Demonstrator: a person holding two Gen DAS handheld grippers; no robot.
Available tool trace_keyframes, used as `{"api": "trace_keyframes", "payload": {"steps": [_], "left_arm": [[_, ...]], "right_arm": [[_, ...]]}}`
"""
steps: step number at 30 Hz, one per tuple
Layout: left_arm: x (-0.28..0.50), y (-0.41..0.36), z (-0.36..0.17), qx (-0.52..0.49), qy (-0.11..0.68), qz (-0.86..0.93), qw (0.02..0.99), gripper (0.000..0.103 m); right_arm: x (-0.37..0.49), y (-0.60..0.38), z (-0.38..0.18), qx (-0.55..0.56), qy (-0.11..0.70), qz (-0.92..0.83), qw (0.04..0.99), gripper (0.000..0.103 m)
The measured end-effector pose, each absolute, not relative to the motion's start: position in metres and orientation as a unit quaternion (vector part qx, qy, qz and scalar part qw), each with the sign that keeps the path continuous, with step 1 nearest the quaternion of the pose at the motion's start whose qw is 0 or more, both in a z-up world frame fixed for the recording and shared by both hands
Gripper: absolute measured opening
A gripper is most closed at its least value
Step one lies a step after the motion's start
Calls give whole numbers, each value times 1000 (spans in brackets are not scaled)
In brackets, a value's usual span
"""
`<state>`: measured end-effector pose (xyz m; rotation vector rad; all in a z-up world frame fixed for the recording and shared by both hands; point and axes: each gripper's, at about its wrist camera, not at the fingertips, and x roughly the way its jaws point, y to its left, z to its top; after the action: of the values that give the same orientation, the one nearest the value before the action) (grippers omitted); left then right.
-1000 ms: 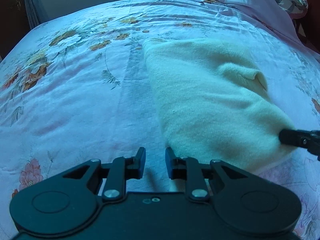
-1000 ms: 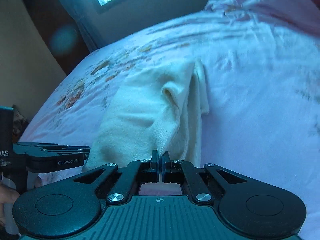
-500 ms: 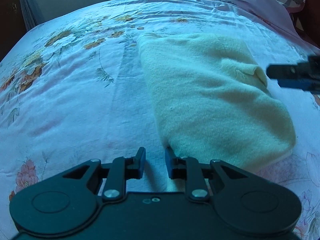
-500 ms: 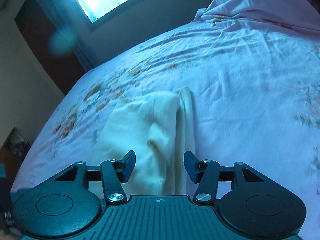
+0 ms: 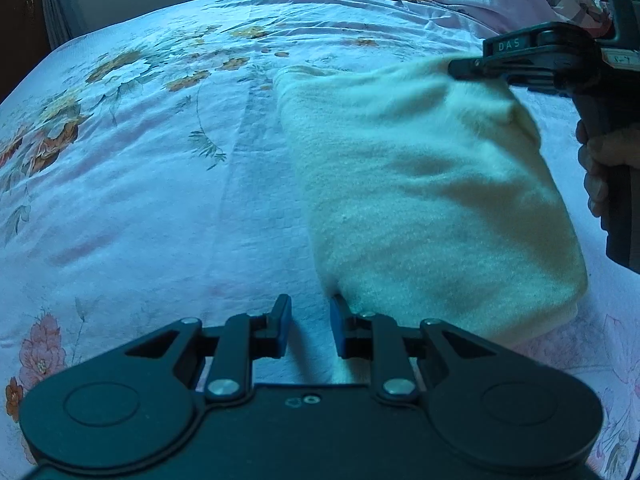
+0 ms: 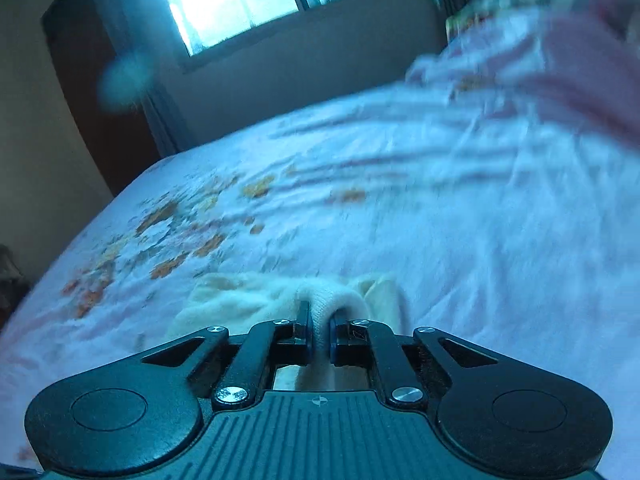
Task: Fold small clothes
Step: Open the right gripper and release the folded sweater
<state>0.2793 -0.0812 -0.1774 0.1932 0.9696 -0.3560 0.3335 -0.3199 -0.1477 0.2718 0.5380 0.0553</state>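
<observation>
My right tongs (image 6: pixel 320 336) pinch the cream garment's (image 5: pixel 420 184) far fold; my left tongs (image 5: pixel 308 330) sit part-open, gripping nothing, on the bed (image 5: pixel 160 184).

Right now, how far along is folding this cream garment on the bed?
Done: the cream garment already lies doubled lengthwise on the floral bedsheet. In hand: the right gripper pinches its far end. Left: folding that end toward the open left gripper.
</observation>
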Motion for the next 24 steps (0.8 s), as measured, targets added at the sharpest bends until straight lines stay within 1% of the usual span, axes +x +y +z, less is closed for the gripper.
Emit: {"api": "trace_keyframes", "payload": {"steps": [1,2,3,5,6,7,8,9,10,13,16,18,21,23,24], "left_arm": [[279,-81,-177,90,460,-172,867,19],[278,-82,-177,92,457,-173,867,19],[278,-85,-178,99,457,-171,867,19],[276,-87,-180,110,453,-168,868,19],[275,-88,-179,113,452,-168,869,19],[274,-88,-178,114,451,-168,869,19],[274,-88,-178,114,451,-169,869,19],[275,-87,-178,114,452,-169,868,19],[275,-87,-179,114,453,-169,868,19],[274,-85,-179,111,453,-169,868,19],[274,-81,-174,97,448,-167,873,19],[273,-79,-169,86,441,-164,878,19],[274,-83,-166,83,440,-160,880,19],[274,-87,-171,93,445,-161,876,19],[275,-90,-176,99,456,-163,870,19]], "right_arm": [[325,-309,-144,82,232,10,969,6],[322,-301,-145,39,215,3,976,6],[326,-296,-152,17,231,4,973,7],[351,-301,-179,33,327,10,944,7],[355,-309,-188,56,348,5,936,7],[354,-314,-189,75,344,0,936,10],[351,-318,-188,88,342,-10,936,18],[347,-321,-184,94,339,-19,936,24],[344,-321,-180,90,335,-25,938,33],[323,-328,-164,106,318,-36,941,33],[293,-314,-143,137,302,18,943,33],[274,-295,-136,116,303,53,944,33],[262,-270,-149,60,321,71,942,33],[267,-268,-176,22,361,36,932,33],[269,-279,-188,53,366,29,929,33]]}}
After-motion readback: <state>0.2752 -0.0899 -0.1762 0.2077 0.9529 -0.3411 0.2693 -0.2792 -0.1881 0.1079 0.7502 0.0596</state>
